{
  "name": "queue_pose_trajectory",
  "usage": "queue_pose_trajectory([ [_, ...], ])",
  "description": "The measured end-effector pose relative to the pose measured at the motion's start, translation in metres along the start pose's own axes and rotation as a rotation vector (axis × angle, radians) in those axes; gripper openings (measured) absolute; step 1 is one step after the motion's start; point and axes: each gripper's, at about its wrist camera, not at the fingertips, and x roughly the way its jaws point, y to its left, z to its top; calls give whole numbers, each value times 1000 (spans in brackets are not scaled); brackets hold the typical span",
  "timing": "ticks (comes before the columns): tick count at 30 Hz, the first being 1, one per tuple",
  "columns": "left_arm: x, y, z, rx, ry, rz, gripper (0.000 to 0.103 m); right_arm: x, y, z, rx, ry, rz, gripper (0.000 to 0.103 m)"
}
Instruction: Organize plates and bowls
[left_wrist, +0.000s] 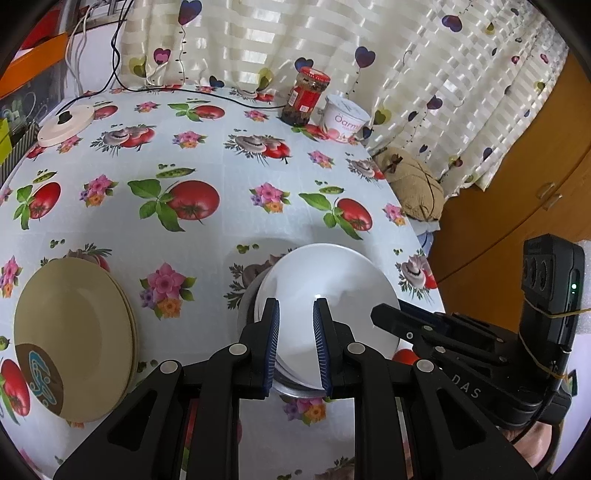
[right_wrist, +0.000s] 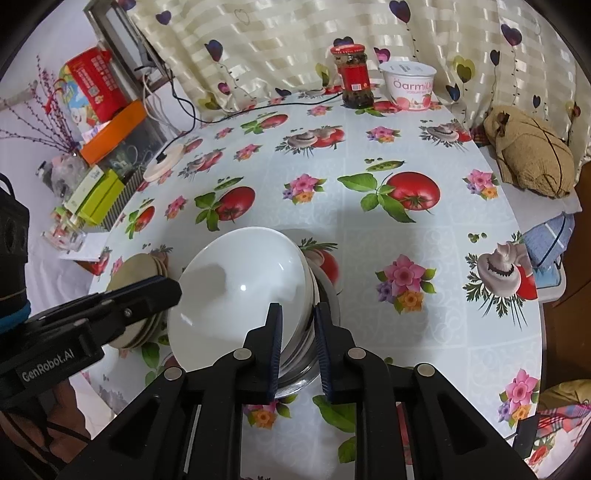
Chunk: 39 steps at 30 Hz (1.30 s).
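A white bowl (left_wrist: 332, 291) (right_wrist: 236, 280) sits tilted in a stack with a steel bowl (right_wrist: 308, 350) under it, on the patterned tablecloth. My left gripper (left_wrist: 295, 314) is open with its jaws over the near rim of the white bowl. My right gripper (right_wrist: 298, 317) is open, its jaws on either side of the stack's right rim; it also shows in the left wrist view (left_wrist: 391, 317). A stack of tan plates (left_wrist: 74, 339) (right_wrist: 136, 269) lies to the left of the bowls.
A red-lidded jar (left_wrist: 306, 96) (right_wrist: 352, 77) and a yogurt tub (left_wrist: 345, 118) (right_wrist: 408, 86) stand at the far table edge. A round white lid (left_wrist: 66, 123) lies far left. A brown cushion (right_wrist: 532, 155) lies past the right edge.
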Motion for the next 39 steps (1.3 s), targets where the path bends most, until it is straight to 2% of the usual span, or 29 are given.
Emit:
queue_pose_trajectory([
  [10, -13, 20, -1, -35, -67, -37, 20, -25, -7, 2, -4, -55, -8, 18],
  [19, -11, 36, -9, -62, -66, -37, 20, -34, -20, -5, -3, -68, -37, 19],
  [31, -5, 46, -21, -59, -60, -13, 20, -33, -31, -18, 17, -59, -32, 19],
  [32, -5, 46, -22, -58, -61, -10, 20, -33, -34, -18, 25, -60, -32, 20],
  [34, -4, 48, -23, -59, -60, -15, 20, -32, -38, -19, 32, -64, -33, 31],
  [39, 8, 54, -29, -88, -24, -40, 20, -22, -47, -22, 66, -47, 0, 32],
])
